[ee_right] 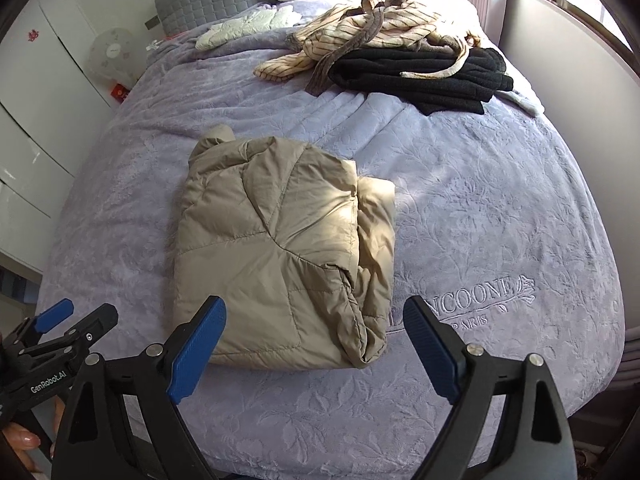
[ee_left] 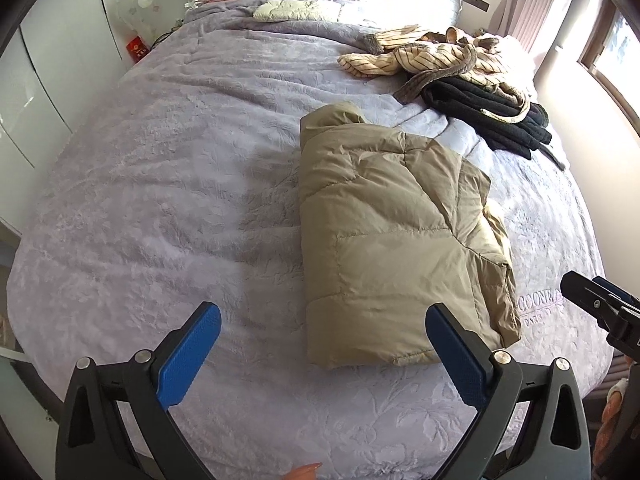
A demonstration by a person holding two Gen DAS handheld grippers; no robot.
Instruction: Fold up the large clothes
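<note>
Now folded khaki jacket point(ee_right: 280, 256) on bed point(ee_right: 480, 216), both grippers point(ee_left: 322, 354) point(ee_right: 314, 344) wide apart.

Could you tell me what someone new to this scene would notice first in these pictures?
The eye lands first on the tan puffer jacket, folded into a neat block in the middle of the lavender bedspread. Behind it, toward the window side, a striped robe sprawls over a stack of black clothes. In the foreground both tools, left and right, hang open above the bed, holding nothing.

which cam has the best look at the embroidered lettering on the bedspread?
Right wrist: the lettering sits unobstructed beside the folded tan jacket, mostly readable. In the left wrist view it is small, near the edge, partly cut off by the jacket.
</note>
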